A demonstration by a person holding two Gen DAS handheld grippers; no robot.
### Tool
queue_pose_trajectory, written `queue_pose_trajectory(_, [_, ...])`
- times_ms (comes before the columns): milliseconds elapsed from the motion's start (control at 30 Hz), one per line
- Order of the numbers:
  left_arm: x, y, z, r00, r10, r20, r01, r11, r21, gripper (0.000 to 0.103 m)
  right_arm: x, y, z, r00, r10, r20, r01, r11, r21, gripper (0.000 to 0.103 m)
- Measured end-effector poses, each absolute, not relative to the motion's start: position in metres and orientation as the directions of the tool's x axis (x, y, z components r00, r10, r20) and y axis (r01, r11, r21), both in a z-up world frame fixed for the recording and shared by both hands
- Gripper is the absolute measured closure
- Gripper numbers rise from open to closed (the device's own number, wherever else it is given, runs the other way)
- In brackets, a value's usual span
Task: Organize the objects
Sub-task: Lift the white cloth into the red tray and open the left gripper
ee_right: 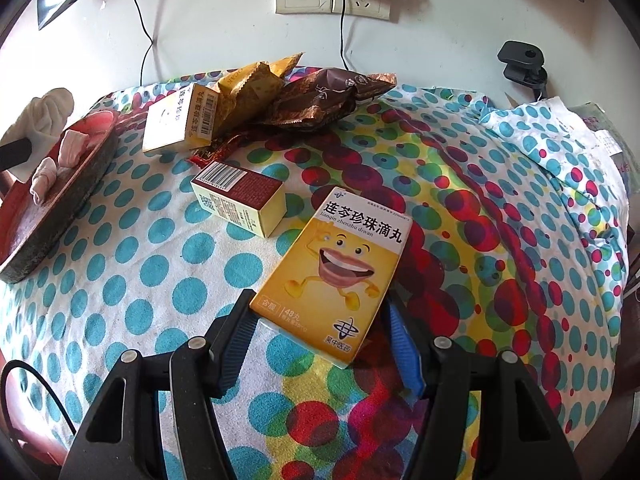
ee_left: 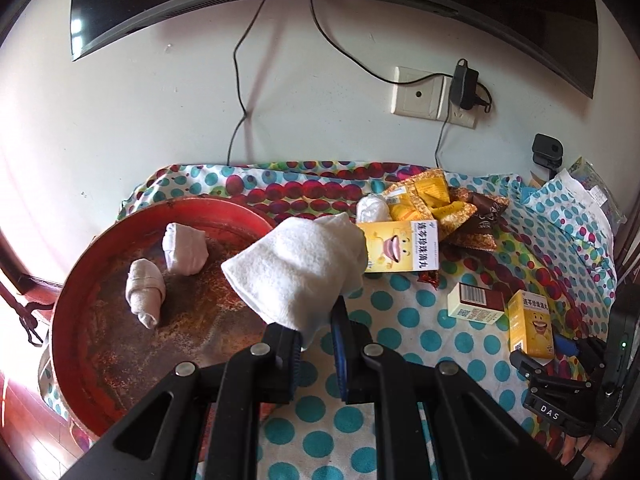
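Two rolled socks (ee_left: 166, 276) lie in the tray (ee_left: 80, 320); my left gripper (ee_left: 316, 334) pinches a towel (ee_left: 296, 268) over its rim, my right gripper (ee_right: 320, 330) straddles a box (ee_right: 340, 272), jaws wide.

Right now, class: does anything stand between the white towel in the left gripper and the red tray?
Nothing visible does. The left gripper holds the white towel at the red tray rim; two rolled cloths lie farther left, leaving bare tray beside them.

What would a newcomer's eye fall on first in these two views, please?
Probably the white rolled cloth pinched in the left gripper, raised beside the red tray holding two smaller rolls. Then the yellow cartoon-face box between the right gripper's fingers on the polka-dot cloth.
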State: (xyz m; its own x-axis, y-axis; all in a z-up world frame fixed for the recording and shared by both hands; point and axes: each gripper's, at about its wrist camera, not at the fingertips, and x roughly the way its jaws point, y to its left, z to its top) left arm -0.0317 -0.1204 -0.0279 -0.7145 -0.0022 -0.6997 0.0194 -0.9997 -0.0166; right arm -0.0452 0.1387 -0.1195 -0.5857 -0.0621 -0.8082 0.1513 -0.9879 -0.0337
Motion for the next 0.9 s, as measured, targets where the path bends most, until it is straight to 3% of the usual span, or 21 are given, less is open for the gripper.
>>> queue_pose_trajectory(567, [-0.03, -0.198, -0.017, -0.713, -0.012, -0.701, 0.105, -0.99, -0.09, 0.089, -0.049, 0.135, -0.126, -0.566, -0.063, -0.822, 0.127, -0.992, -0.011, 0.044])
queue_pose_trajectory(900, [-0.031, -0.258, -0.041, -0.657, -0.169, -0.735, 0.291, -0.956, -0.041, 0.089, -0.047, 0.125, -0.118, -0.59, -0.05, -0.806, 0.138, -0.99, -0.039, 0.044])
